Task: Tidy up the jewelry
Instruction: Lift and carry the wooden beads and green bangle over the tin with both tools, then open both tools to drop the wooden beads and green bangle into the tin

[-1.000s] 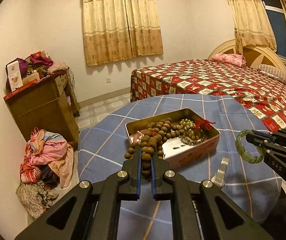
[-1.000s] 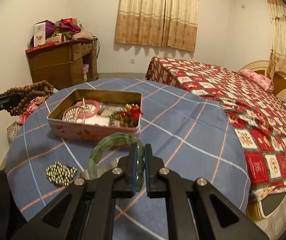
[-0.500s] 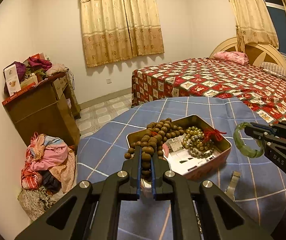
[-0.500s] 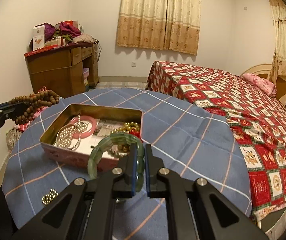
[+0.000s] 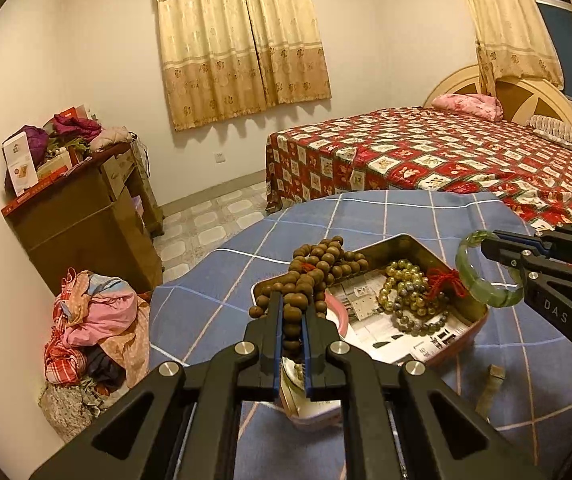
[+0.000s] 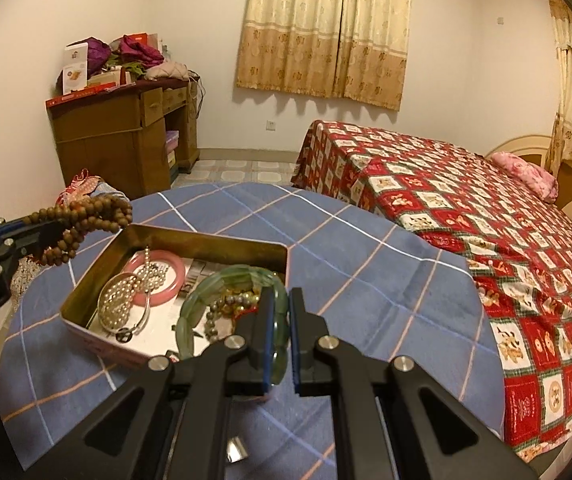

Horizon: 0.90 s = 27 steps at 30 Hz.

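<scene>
An open pink tin box (image 5: pixel 480 317) (image 6: pixel 85 330) sits on the round blue checked table (image 5: pixel 426 216) (image 6: pixel 366 272). My left gripper (image 5: pixel 292 312) (image 6: pixel 51 234) is shut on a brown wooden bead string (image 5: pixel 318 268) (image 6: pixel 85 216), held above the tin's left end. My right gripper (image 6: pixel 279 312) (image 5: pixel 486 246) is shut on a green jade bangle (image 6: pixel 201 300) (image 5: pixel 482 280), held over the tin's right end. Inside the tin lie a pink bangle (image 6: pixel 165 280), a pearl strand (image 6: pixel 119 304) and yellow-grey bead bracelets with a red tassel (image 5: pixel 414 292).
A small metal clasp piece (image 5: pixel 490 390) lies on the cloth near the tin. A bed with a red patterned cover (image 6: pixel 466 216) stands behind the table. A wooden dresser (image 5: pixel 77 216) and a pile of clothes (image 5: pixel 89 320) are at the left.
Both grippers have moved forward over the tin with their pieces still held. The tin now looks closer in both views, and the loose gold beads on the cloth have left the right view.
</scene>
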{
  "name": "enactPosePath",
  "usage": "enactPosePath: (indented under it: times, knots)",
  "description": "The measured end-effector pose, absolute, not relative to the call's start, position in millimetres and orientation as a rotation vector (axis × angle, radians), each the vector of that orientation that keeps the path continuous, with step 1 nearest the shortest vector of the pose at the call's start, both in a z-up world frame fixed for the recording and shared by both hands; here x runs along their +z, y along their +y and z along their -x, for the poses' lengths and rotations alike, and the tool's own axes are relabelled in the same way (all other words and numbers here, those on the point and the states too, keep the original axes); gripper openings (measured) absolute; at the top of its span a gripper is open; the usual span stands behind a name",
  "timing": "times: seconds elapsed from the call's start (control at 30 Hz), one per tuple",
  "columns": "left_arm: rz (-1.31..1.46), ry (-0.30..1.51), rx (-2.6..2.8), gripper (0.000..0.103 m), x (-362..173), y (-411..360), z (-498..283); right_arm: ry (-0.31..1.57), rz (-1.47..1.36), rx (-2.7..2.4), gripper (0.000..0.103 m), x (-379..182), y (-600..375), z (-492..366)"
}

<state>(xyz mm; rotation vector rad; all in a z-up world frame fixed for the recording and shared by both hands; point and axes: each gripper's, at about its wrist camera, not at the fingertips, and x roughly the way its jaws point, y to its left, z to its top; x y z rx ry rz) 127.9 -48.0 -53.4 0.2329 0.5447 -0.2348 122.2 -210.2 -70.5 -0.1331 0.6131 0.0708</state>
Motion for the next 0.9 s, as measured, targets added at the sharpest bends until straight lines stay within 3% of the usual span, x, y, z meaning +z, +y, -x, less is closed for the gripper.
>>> enactPosePath:
  times: [0.9]
  knots:
    - [-0.245,0.605,-0.236,0.007,-72,-57,-173,0.677,0.181,0.068,0.009,-90,-196,-163]
